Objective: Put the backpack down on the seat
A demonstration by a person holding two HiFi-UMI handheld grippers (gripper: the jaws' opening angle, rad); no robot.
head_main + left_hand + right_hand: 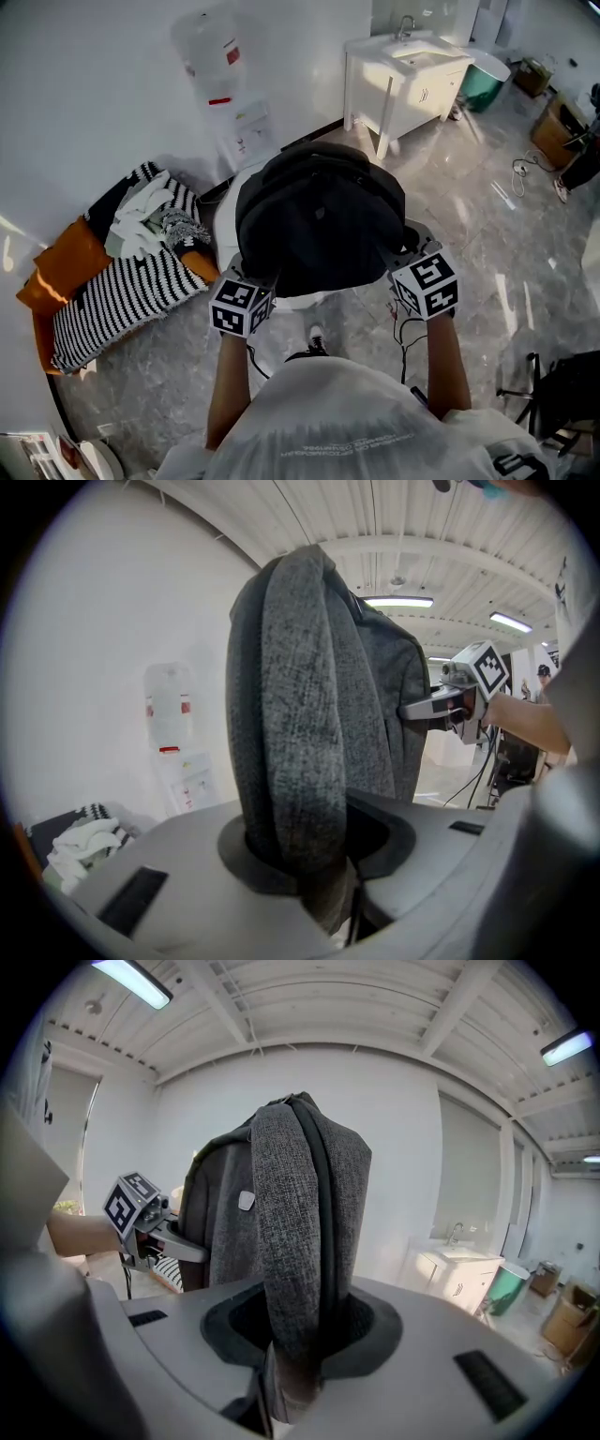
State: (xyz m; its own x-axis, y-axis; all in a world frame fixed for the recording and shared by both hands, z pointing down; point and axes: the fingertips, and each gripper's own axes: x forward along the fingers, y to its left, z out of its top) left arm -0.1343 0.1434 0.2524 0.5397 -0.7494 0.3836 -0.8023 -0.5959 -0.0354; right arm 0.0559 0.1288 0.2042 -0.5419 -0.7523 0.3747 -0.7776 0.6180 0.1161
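A dark grey backpack [319, 220] hangs in the air between my two grippers, right above a white seat [223, 227] that shows only at its left and front edges. My left gripper [266, 274] is shut on the backpack's left shoulder strap [298, 752], which rises thick and grey out of the jaws. My right gripper [394, 259] is shut on the other strap [298, 1241]. Each gripper view shows the opposite gripper: the right one [441, 705] and the left one [178, 1239], both against the bag's sides. The bag hides most of the seat.
A water dispenser [230, 103] stands against the wall behind the seat. Striped and orange cushions [122, 291] lie on the floor at the left. A white sink cabinet [403, 75], a teal bin [486, 80], a cardboard box [558, 127] and floor cables [525, 169] are at the back right.
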